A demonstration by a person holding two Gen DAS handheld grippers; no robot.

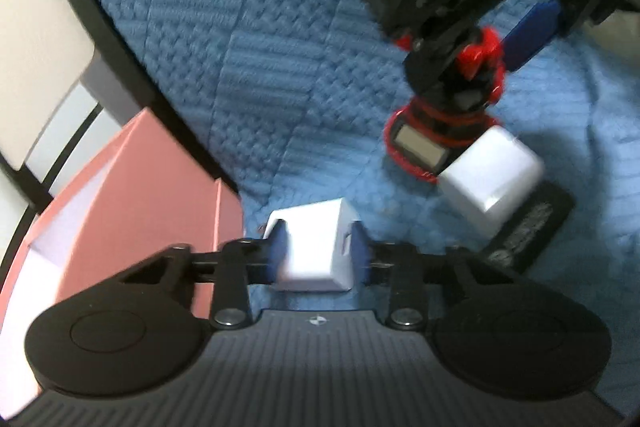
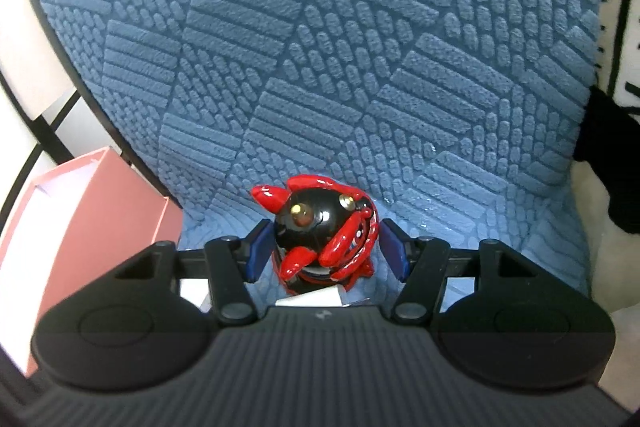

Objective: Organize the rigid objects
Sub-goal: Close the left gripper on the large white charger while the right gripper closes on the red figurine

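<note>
Left edge: pink box [image 1: 132, 187], open as the likely bin. Lower centre: my left hand-held gripper [image 1: 318, 253] clamps a white cube [image 1: 316, 247]. Right: right hand-held gripper [image 2: 326, 253], pads apart, straddles the red-black figurine [image 2: 320, 231], unpinched.

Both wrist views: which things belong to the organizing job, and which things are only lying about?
Job:
- white cube, clamped in the left gripper
- second white cube
- red-and-black figurine, between the open jaws of the right gripper
- black flat block
- pink box, likely the container

Lying about:
- blue textured mat
- lettered cushion
</note>
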